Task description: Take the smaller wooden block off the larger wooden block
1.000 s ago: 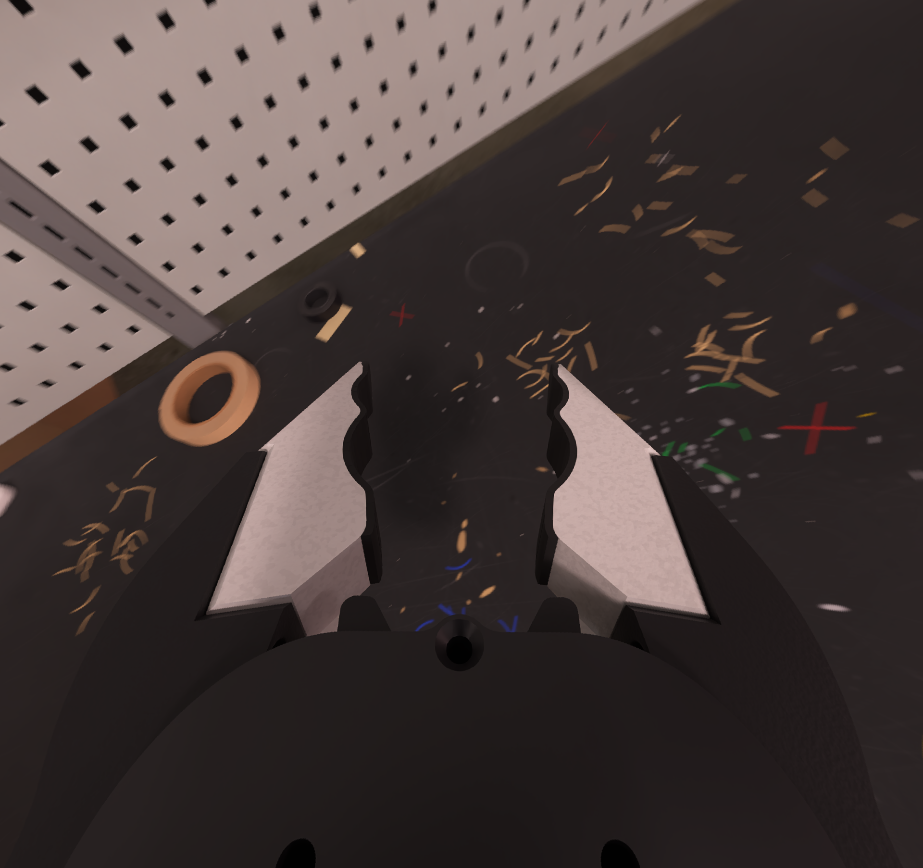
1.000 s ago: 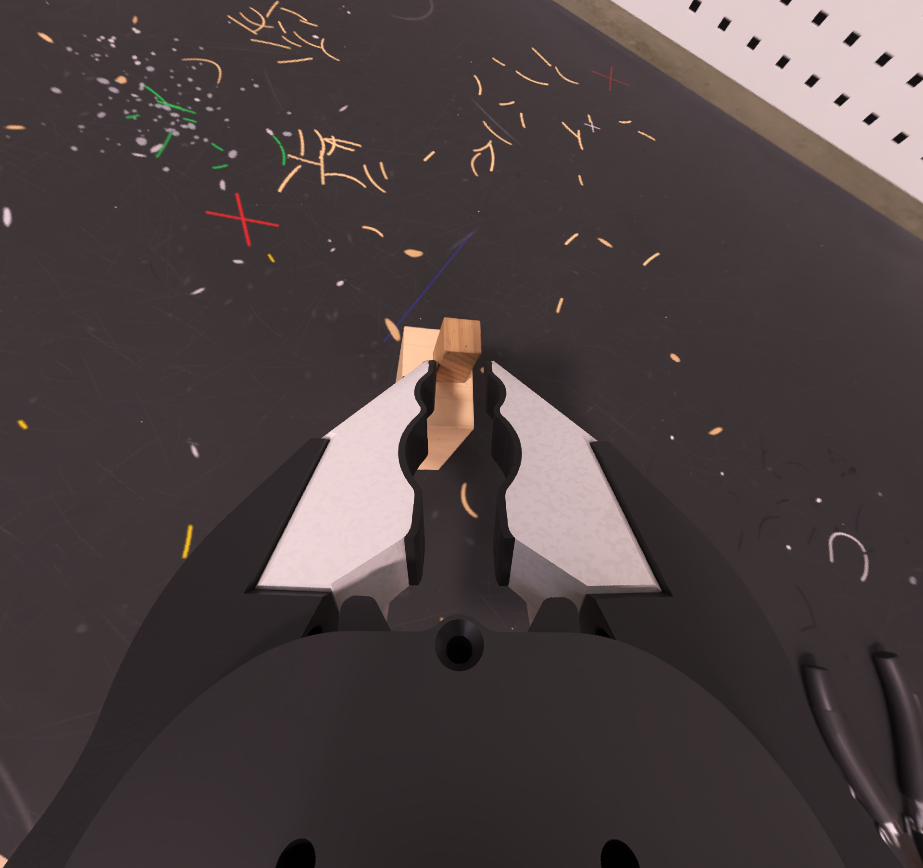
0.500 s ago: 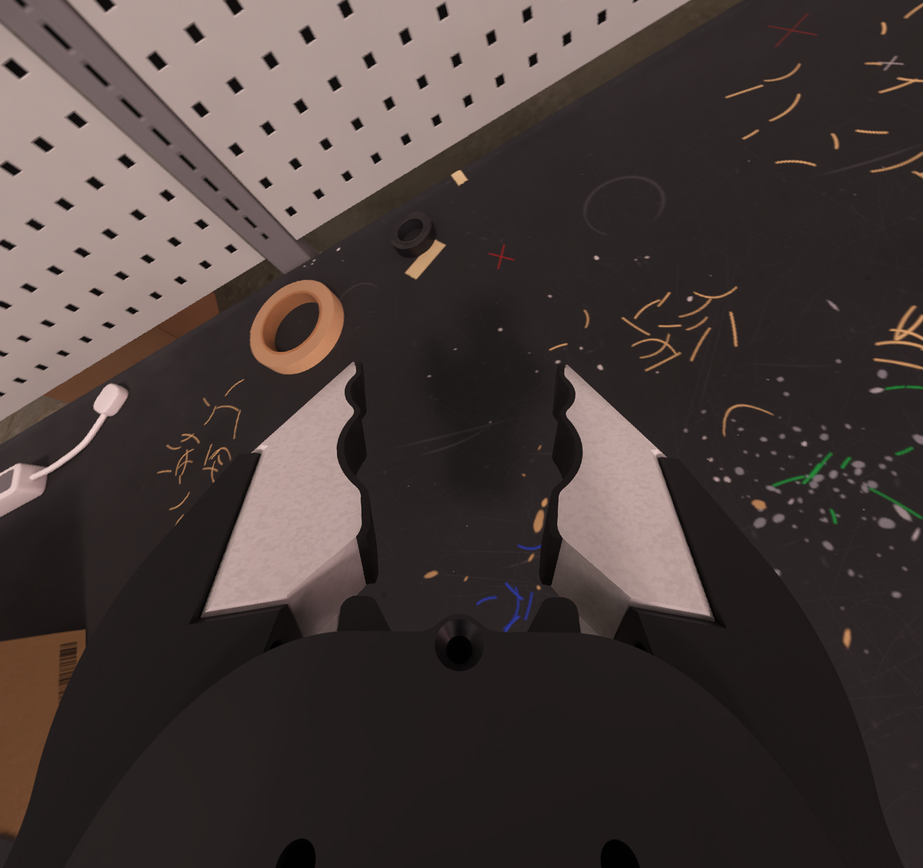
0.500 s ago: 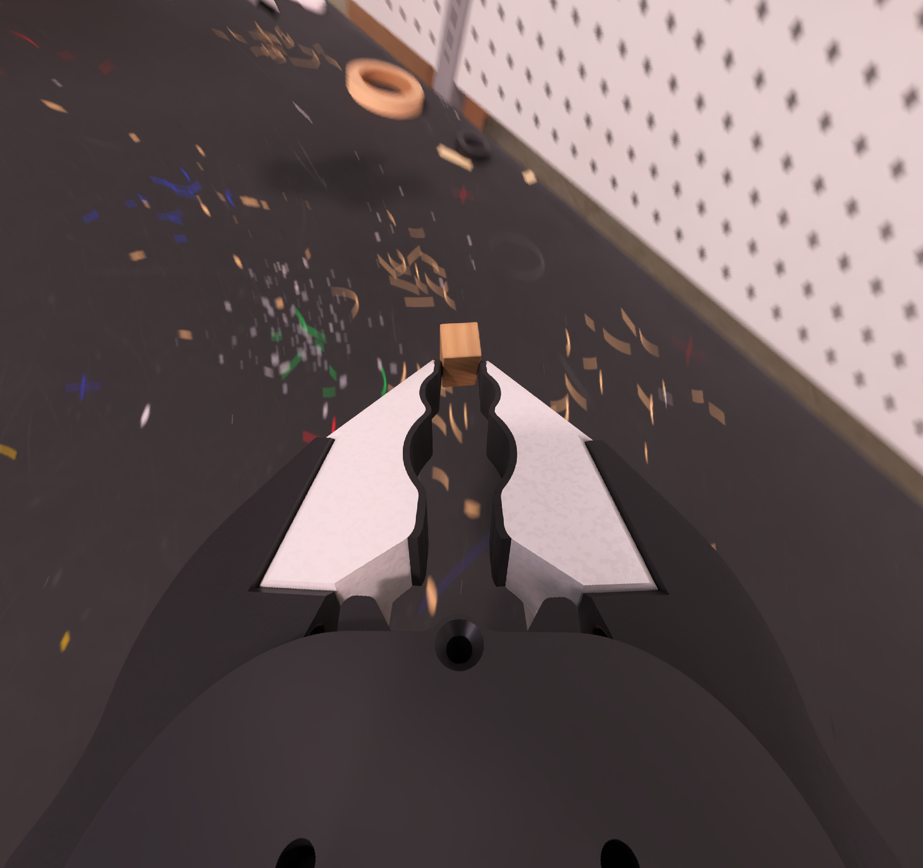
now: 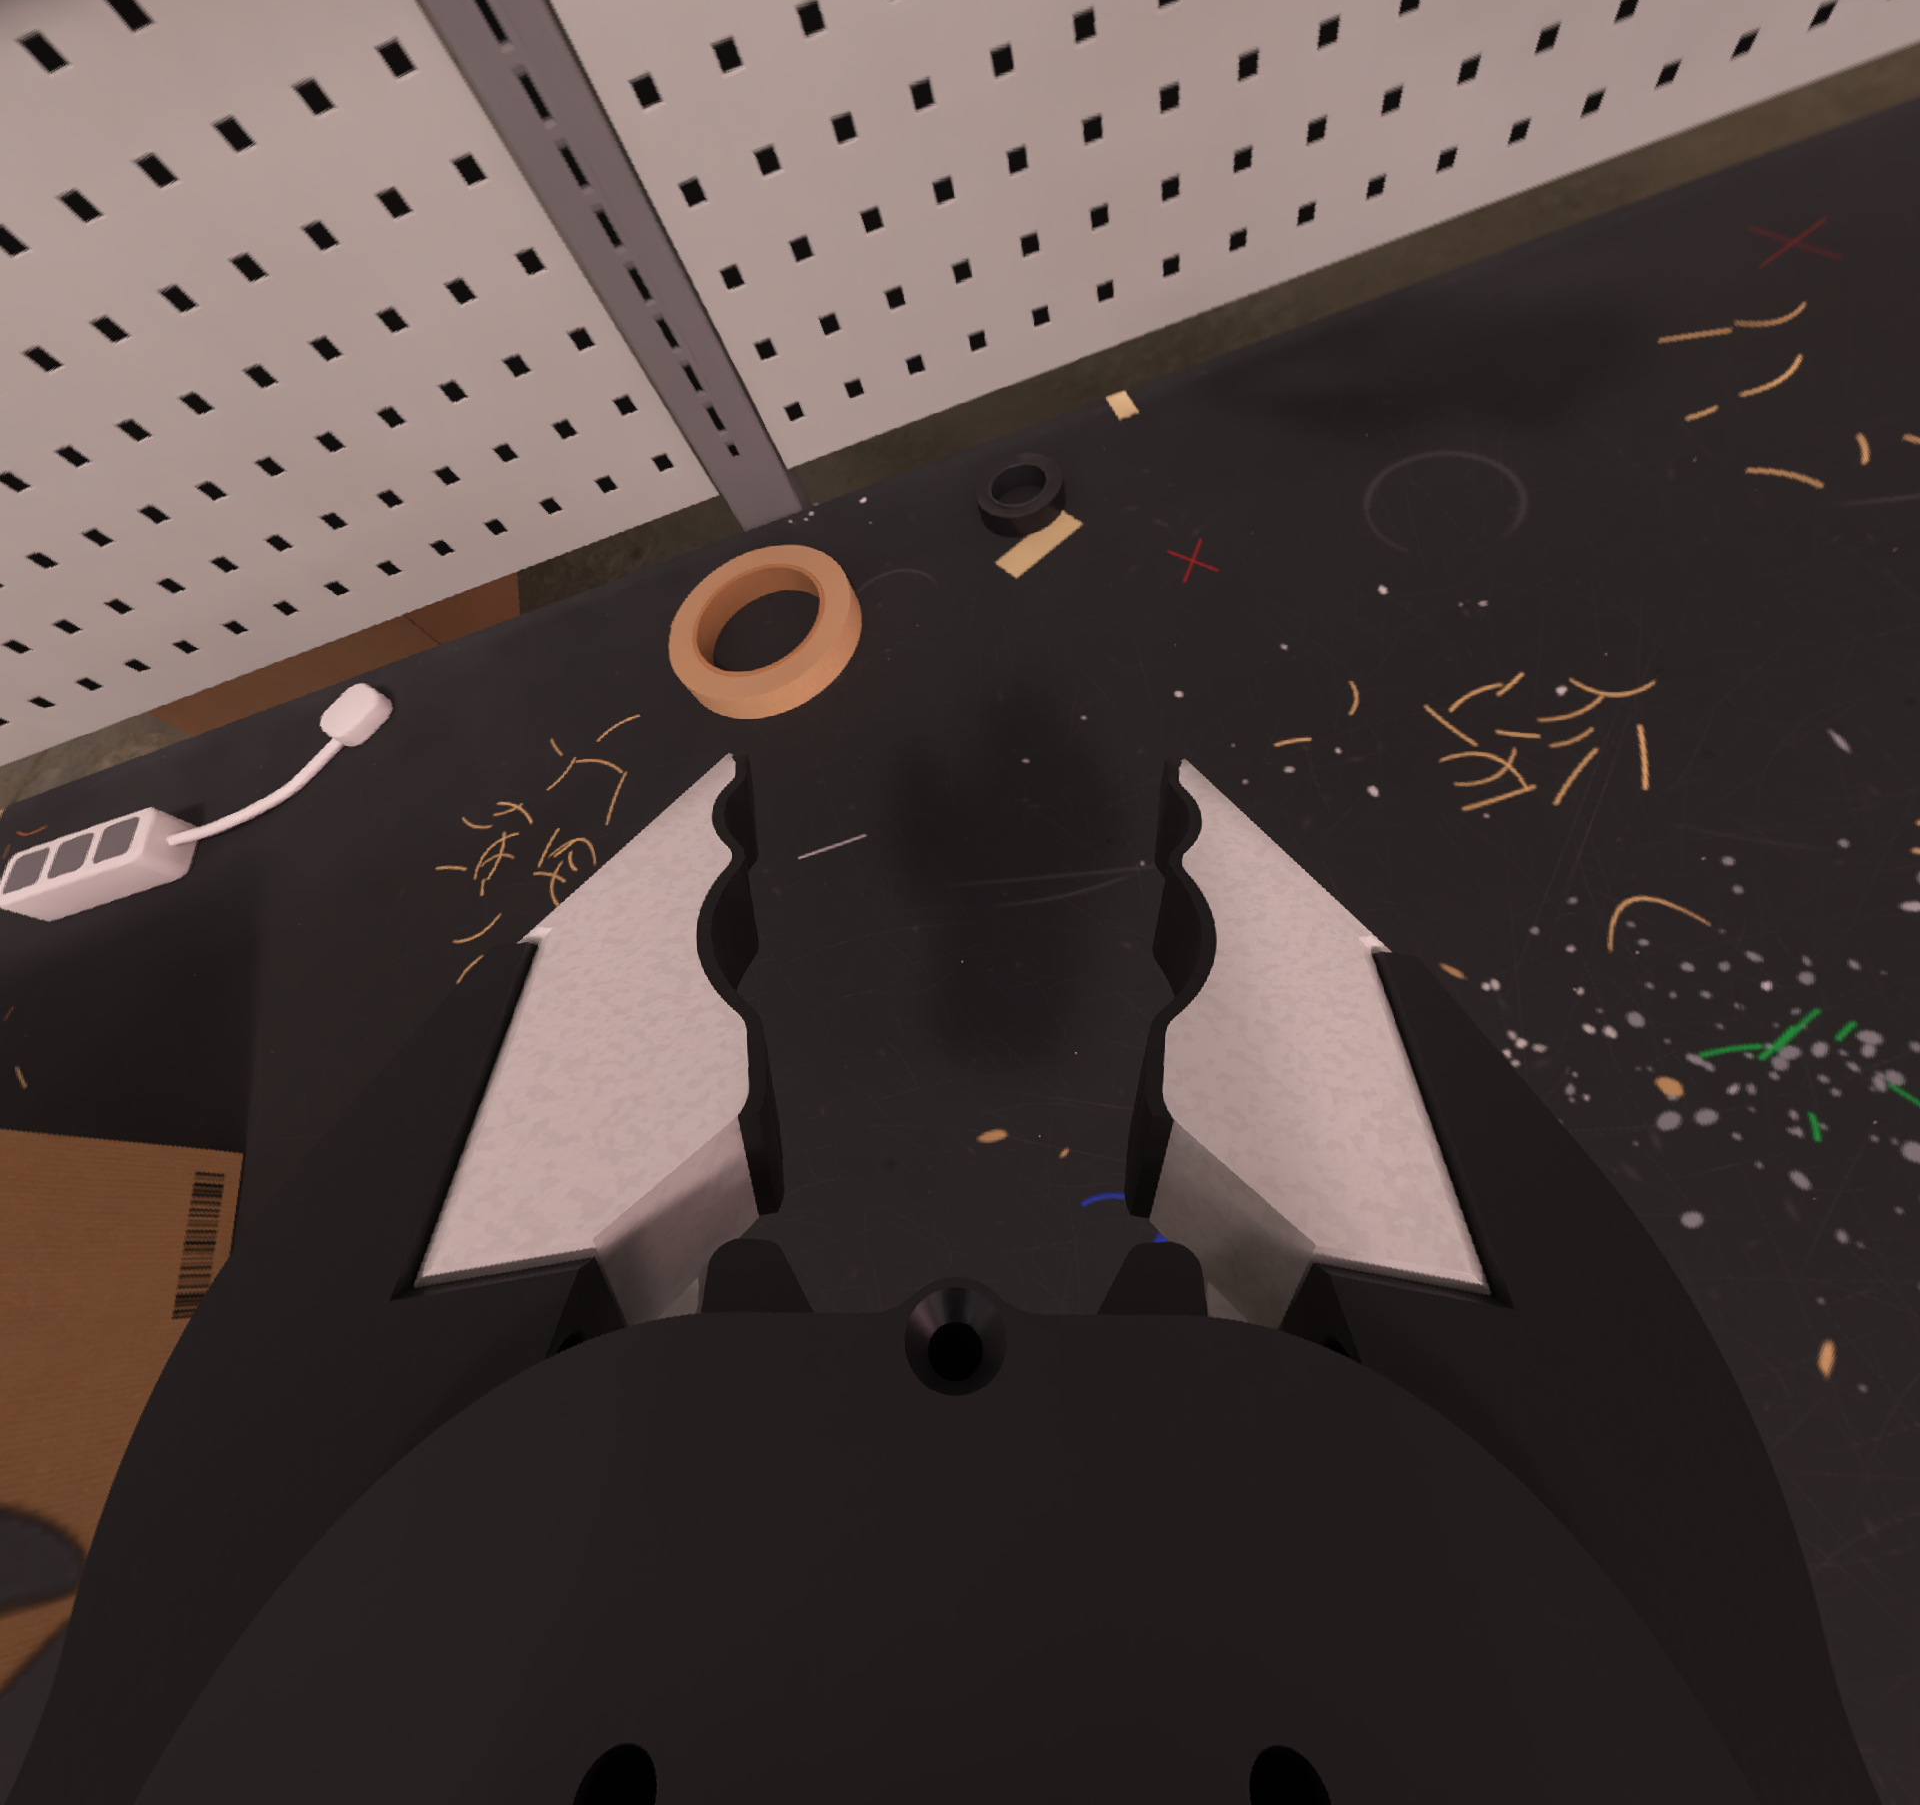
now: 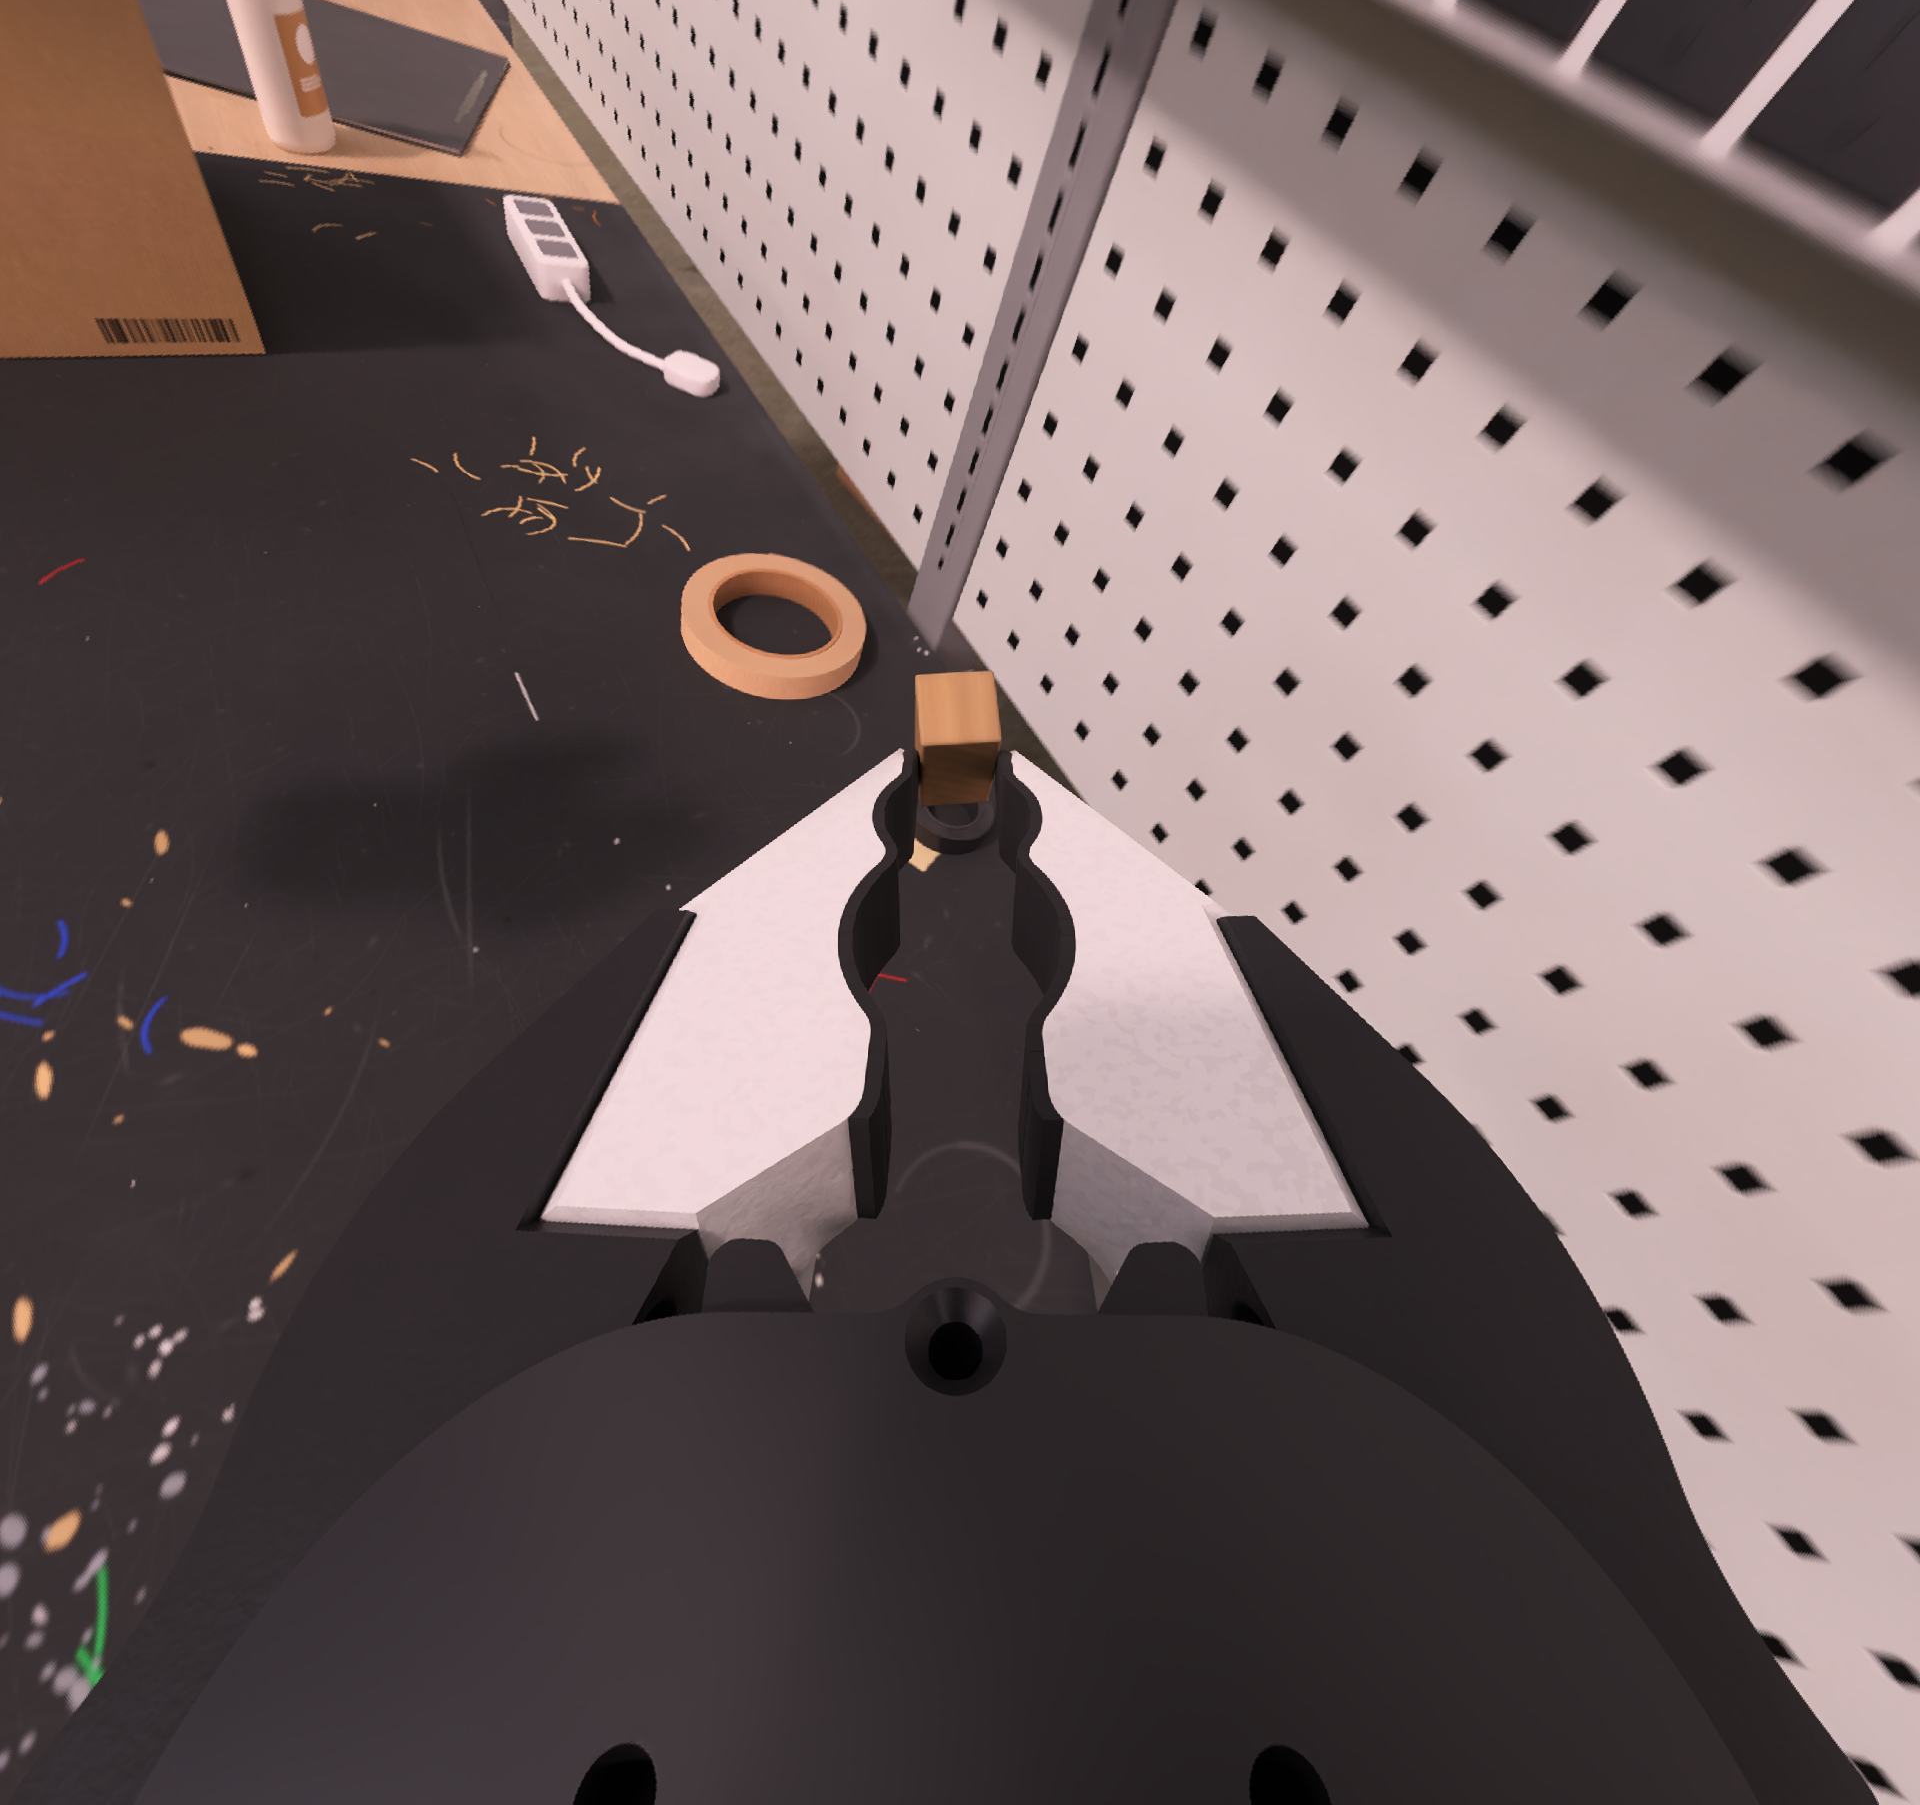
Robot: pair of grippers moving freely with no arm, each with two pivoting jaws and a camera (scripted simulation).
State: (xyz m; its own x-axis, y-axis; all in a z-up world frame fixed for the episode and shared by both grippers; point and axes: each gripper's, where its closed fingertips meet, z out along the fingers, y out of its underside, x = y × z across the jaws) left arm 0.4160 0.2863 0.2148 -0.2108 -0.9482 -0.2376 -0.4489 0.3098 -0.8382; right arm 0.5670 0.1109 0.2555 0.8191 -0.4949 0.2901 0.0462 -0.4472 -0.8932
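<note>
**Carrying the smaller block clear of the larger one**

Pinching the smaller wooden block (image 6: 956, 737) at the tips of the right claw (image 6: 954, 776), centre of frame, held aloft above the dark counter (image 6: 312, 820) beside the pegboard (image 6: 1455, 508). Looks light, stiff and smooth-faced, likely best gripped on two flat opposite sides, as here. Left claw (image 5: 956, 779) spread wide, holding nothing. Larger block out of view now, though visible under the claw a second ago; tan ring (image 6: 773, 625) since swung closer.
</note>
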